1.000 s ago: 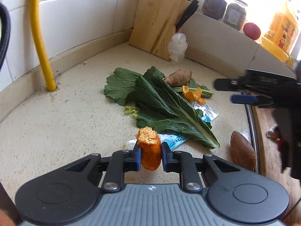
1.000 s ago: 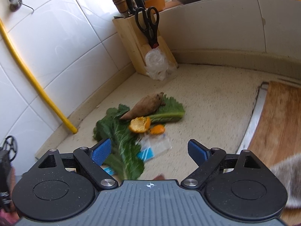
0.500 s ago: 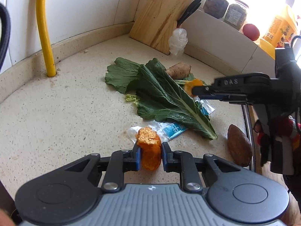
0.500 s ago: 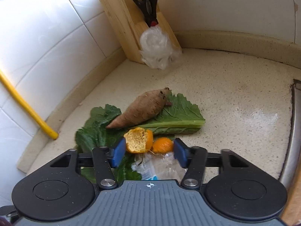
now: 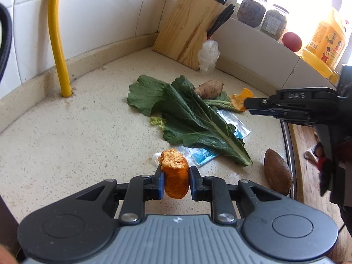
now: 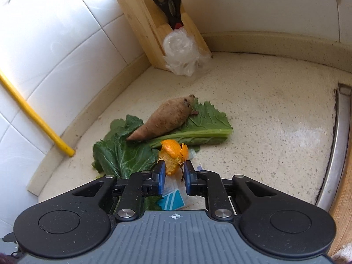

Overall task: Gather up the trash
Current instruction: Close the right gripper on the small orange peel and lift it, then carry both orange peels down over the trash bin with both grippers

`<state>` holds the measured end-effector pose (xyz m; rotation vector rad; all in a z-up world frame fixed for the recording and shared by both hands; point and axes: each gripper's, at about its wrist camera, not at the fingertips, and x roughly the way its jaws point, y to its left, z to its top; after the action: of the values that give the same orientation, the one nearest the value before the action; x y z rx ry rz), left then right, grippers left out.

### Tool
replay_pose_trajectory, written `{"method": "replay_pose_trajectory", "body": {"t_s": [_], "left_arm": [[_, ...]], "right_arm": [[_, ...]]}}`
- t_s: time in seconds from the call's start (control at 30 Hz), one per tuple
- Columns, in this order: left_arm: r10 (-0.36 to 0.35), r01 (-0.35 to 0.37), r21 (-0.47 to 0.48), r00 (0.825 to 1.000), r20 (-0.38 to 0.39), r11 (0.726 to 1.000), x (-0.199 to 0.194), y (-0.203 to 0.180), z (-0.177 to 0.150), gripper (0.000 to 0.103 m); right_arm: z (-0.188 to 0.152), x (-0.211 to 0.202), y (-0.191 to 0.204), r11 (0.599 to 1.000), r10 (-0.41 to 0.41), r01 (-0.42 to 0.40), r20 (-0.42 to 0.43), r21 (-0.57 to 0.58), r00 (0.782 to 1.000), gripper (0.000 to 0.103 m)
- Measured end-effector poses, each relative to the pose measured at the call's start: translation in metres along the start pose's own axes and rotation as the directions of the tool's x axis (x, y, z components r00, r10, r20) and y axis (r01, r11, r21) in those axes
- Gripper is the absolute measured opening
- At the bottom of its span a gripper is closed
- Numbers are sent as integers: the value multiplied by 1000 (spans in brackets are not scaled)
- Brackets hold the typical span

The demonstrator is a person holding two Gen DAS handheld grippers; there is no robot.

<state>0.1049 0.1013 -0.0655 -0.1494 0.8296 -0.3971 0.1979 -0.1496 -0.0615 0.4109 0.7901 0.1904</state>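
Note:
My left gripper is shut on a chunk of orange peel, held just above the speckled counter. My right gripper reaches in from the right. Its jaws are closing, and the blue pads pinch a second orange peel over the leaves. From the left wrist view this peel sticks out at the fingertips. Green leaves and a clear wrapper with a blue label lie below.
One sweet potato rests on the leaves and another lies by the sink rim. A wooden knife block with crumpled plastic stands in the corner. A yellow pipe rises at the left wall. Jars line the ledge.
My right gripper moved forward and down over the leaves, and its jaws closed from wide open onto the orange peel. The left gripper kept its peel and stayed put.

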Motion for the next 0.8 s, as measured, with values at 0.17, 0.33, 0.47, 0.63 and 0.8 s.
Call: {"method": "replay_pose_trajectory", "body": {"t_s": [0.17,0.33,0.47,0.63,0.8], "left_arm": [[3,-3,3,1000,23,1000,-12,-4,1,19],[29,-30,4,999,37,1000,-24,-7,-3,19],[53,-54,9,997,50,999,-34,-8,-8,19],[62,-62,-1,996,69,998,-47,-5,-14,19],[77,-77,-8,992,95,997,-62,4,-20,19]], "right_arm": [[2,-23,1,999,45,-45,43,7,998,23],[-4,-50,-1,996,77,-79,71,28,995,23],[-13,-67,-4,992,111,-115,80,47,991,23],[-22,-76,4,986,159,-161,68,29,985,23],[-32,-83,21,982,187,-187,54,6,981,23]]}}
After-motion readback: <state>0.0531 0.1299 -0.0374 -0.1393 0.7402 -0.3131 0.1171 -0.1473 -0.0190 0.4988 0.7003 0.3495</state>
